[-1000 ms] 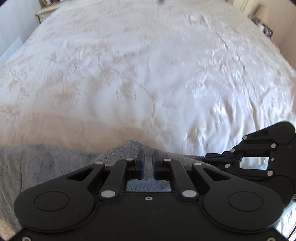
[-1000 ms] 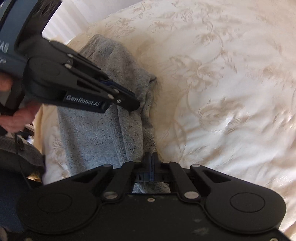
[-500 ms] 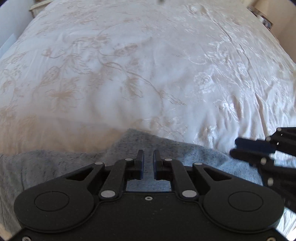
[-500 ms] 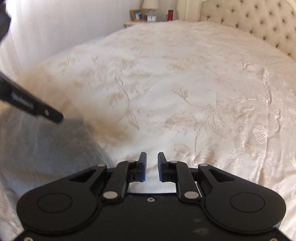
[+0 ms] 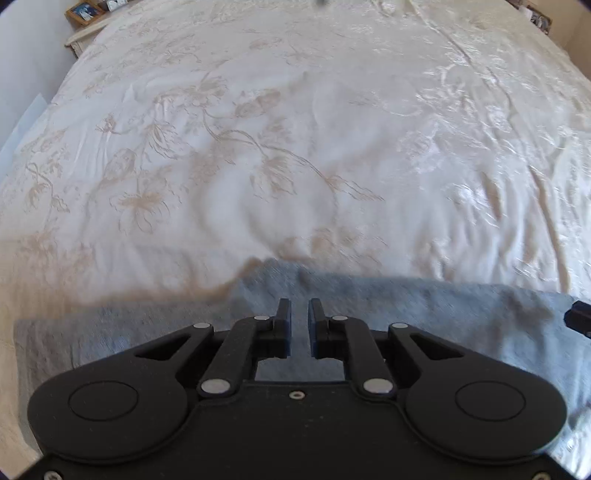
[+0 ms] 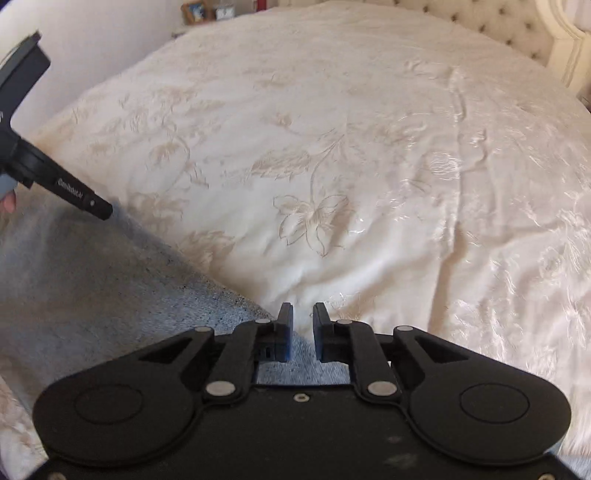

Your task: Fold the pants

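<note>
The grey pants (image 5: 406, 310) lie as a folded band across the near edge of the bed. My left gripper (image 5: 299, 314) hovers over their far edge. Its jaws are opening, a narrow gap shows between the pads and no fabric is pinched. In the right wrist view the pants (image 6: 110, 288) fill the lower left. My right gripper (image 6: 303, 317) stands at their right end, over the border of cloth and bedspread. Its jaws are closing and nothing is clamped between the pads. The left gripper (image 6: 105, 212) reaches in from the left.
A cream bedspread (image 5: 295, 147) with floral embroidery covers the whole bed beyond the pants. A tufted headboard (image 6: 480, 22) stands at the far end. A nightstand with photo frames (image 5: 85, 11) is at the far left. A person's fingertip (image 6: 7, 201) shows behind the left gripper.
A second ago both grippers pinched the grey fabric. Both have since let go and the pants have settled flat. The right gripper swung away from the left one and turned toward the headboard.
</note>
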`<action>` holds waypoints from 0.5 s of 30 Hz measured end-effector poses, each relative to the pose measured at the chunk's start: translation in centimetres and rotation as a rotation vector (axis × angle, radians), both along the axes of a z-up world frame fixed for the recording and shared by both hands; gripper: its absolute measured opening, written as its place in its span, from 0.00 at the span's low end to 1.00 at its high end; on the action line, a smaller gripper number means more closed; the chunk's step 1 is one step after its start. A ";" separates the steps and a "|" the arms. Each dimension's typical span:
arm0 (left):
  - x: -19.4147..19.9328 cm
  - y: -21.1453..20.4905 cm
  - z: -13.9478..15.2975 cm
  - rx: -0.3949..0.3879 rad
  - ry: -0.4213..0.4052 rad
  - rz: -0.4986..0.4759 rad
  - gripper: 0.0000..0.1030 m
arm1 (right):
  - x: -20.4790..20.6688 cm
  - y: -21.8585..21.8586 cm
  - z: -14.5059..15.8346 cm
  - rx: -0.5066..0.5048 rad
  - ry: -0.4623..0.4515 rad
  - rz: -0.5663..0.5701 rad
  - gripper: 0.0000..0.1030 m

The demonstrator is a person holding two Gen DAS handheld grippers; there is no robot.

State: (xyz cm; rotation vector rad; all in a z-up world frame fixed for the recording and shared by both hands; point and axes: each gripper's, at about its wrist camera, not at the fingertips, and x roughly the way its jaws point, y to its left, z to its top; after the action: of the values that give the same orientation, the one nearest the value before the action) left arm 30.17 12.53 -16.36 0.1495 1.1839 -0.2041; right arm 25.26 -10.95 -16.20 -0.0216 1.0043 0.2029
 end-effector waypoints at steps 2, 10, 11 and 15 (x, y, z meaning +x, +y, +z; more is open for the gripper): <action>-2.4 -0.2 -1.4 -0.035 0.095 -0.070 0.24 | -2.5 -2.4 0.0 0.019 0.027 -0.077 0.13; -9.3 0.3 -4.3 0.156 0.227 -0.125 0.22 | -15.0 -10.2 -4.1 -0.092 0.275 -0.235 0.13; -9.3 -0.1 -3.5 0.142 0.196 -0.109 0.22 | -15.6 -10.8 -3.5 -0.094 0.271 -0.253 0.13; -8.8 -4.7 -1.6 0.082 0.084 -0.110 0.22 | -16.9 -13.7 -0.2 -0.080 0.105 -0.378 0.21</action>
State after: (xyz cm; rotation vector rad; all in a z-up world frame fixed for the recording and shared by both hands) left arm 21.38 7.84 -17.96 0.2807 1.2694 -0.2600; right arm 8.38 -24.64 -16.43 0.1066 1.1007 -0.1831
